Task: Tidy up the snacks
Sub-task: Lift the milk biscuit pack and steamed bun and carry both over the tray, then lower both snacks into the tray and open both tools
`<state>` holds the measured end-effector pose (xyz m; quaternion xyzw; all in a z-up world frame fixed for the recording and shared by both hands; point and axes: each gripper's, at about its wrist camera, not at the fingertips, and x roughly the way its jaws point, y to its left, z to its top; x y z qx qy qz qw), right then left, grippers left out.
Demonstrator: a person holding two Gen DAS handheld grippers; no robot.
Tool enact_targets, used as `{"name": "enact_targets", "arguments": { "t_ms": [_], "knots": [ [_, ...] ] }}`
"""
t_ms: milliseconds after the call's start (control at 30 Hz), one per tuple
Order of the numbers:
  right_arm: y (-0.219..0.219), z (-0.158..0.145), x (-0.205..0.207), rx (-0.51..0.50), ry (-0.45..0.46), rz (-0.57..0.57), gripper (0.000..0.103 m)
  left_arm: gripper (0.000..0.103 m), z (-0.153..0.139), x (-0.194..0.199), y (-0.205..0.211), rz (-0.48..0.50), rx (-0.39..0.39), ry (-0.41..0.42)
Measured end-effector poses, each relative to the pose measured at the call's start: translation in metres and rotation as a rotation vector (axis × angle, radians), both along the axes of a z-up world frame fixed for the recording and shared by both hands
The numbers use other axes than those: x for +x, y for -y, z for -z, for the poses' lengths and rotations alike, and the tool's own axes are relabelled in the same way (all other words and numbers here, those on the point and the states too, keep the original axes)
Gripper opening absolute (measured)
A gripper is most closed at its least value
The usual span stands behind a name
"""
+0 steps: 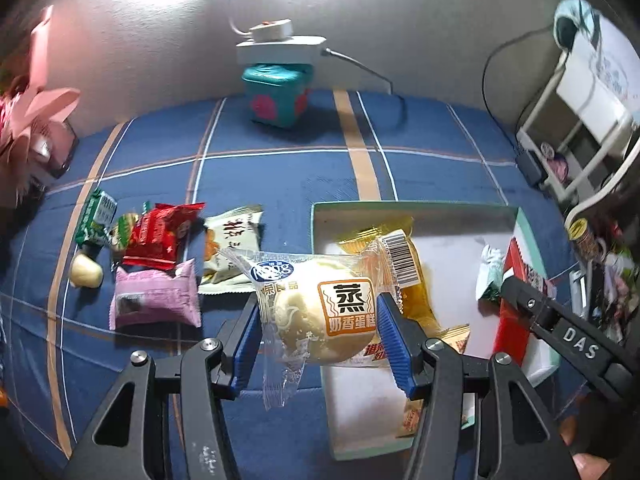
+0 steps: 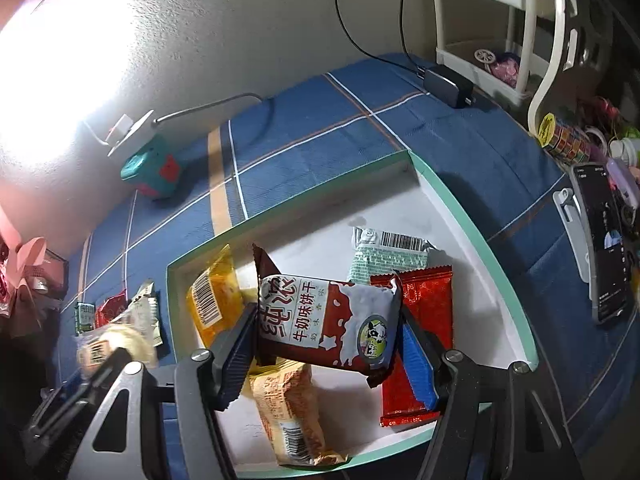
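My left gripper point(image 1: 318, 322) is shut on a clear-wrapped steamed cake point(image 1: 320, 316), held over the left rim of the shallow mint-edged box point(image 1: 400, 206). My right gripper point(image 2: 328, 332) is shut on a brown-and-white milk biscuit pack point(image 2: 328, 322), hanging above the box point(image 2: 472, 224). Inside the box lie a yellow pack point(image 2: 214, 304), a tan pack point(image 2: 288, 412), a red pack point(image 2: 424, 320) and a pale green pack point(image 2: 390, 254). The right gripper's arm point(image 1: 560, 320) shows at the left wrist view's right edge. The cake and left gripper appear blurred at left point(image 2: 116, 344).
Loose snacks lie on the blue checked cloth left of the box: a pink pack point(image 1: 156, 296), a red pack point(image 1: 160, 236), a beige pack point(image 1: 232, 248), a green pack point(image 1: 96, 220) and a round sweet point(image 1: 86, 270). A teal cube point(image 1: 276, 94) stands by the wall. A phone point(image 2: 604, 240) lies right of the box.
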<state>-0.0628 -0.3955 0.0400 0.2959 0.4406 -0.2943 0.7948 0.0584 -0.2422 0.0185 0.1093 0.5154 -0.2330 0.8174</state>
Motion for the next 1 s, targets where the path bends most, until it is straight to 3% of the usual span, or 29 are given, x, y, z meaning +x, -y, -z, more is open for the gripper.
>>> {"name": "enact_targets", "arguments": {
  "t_ms": [467, 833, 1000],
  "knots": [
    [0.004, 0.014, 0.009, 0.034, 0.006, -0.029, 0.069, 0.058, 0.029, 0.010, 0.024, 0.002, 0.076, 0.057],
    [0.010, 0.020, 0.009, 0.045, -0.006, -0.012, 0.069, 0.058, 0.038, -0.005, 0.047, 0.079, 0.018, 0.025],
    [0.011, 0.022, 0.009, 0.050, -0.015, -0.006, 0.070, 0.063, 0.039, -0.006, 0.049, 0.082, 0.015, 0.008]
  ]
}}
